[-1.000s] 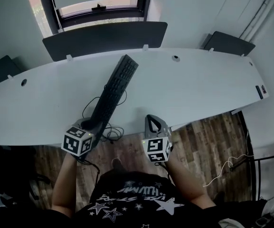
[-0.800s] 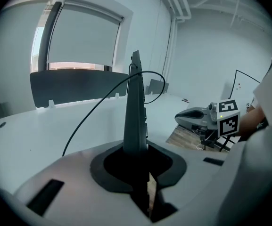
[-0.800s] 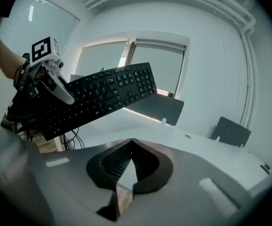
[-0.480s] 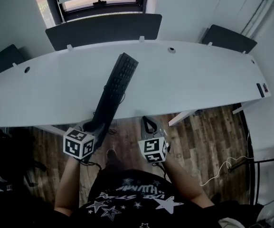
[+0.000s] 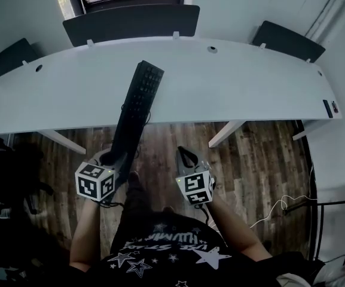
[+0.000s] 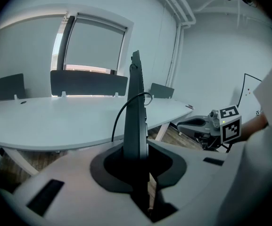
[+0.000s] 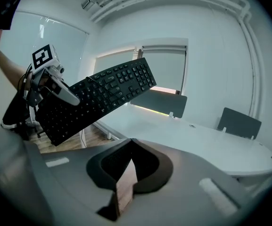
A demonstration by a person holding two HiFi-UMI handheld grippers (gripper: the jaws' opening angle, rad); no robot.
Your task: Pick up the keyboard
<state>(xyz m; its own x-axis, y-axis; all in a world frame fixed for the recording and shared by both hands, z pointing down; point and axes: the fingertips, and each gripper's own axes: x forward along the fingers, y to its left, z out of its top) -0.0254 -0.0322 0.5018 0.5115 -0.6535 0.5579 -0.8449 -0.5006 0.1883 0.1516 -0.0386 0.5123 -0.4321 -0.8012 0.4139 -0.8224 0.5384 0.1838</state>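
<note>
1. Above the desk's (image 5: 232, 82) near edge, the keyboard (image 5: 135, 109) is lifted clear of the surface. Its far end reaches over the desk and its near end juts past the edge toward the person.
2. The left gripper (image 5: 117, 159) clamps that near short end, with the jaws pressed on the slim body. The keyboard is turned so its keys face the right gripper (image 5: 187, 157).
3. The right gripper hangs beside it with its jaws closed on nothing.
4. Held by one end, the long board is likely to sag or twist, so keep the clamp firm and move slowly.
5. Watch the cable (image 6: 121, 112) looping off the keyboard, as it could snag on the desk edge.
6. If the far end droops, the right gripper could open and support it.
</note>
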